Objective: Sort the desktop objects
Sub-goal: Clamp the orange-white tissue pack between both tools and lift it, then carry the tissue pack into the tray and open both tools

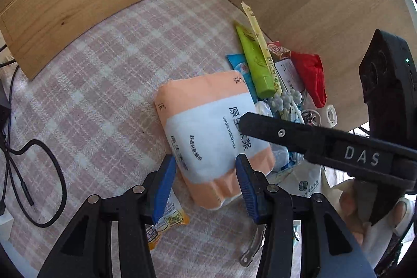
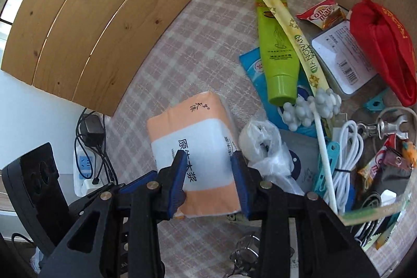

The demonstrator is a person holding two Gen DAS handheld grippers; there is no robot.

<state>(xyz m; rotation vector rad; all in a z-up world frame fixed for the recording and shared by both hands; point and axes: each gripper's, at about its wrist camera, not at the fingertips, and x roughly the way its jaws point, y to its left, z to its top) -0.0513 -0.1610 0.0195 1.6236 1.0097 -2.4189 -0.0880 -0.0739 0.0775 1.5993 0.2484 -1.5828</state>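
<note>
From the left wrist, the left gripper (image 1: 206,184) hangs over the near end of the tissue pack (image 1: 208,132), which lies flat on the checked cloth of the table (image 1: 104,85). Its fingers (image 1: 164,186) stand apart, one on each side of the pack's end, and whether they press on it I cannot tell. The spread looks set to straddle the pack's width. The right gripper's arm crosses above the pack, held by a hand (image 1: 365,205). Beyond lie a green tube (image 1: 256,64) and a red pouch (image 1: 311,74), heaped against the wooden wall as unsorted clutter.

From the right wrist, the right gripper (image 2: 208,179) sits at the same pack (image 2: 192,147); its fingers (image 2: 177,181) flank the near end, the left one apparently against the wrapper, though a firm clamp cannot be confirmed. A crumpled plastic bag (image 2: 263,147) lies just beside, and a white cable (image 2: 346,153) further right.
</note>
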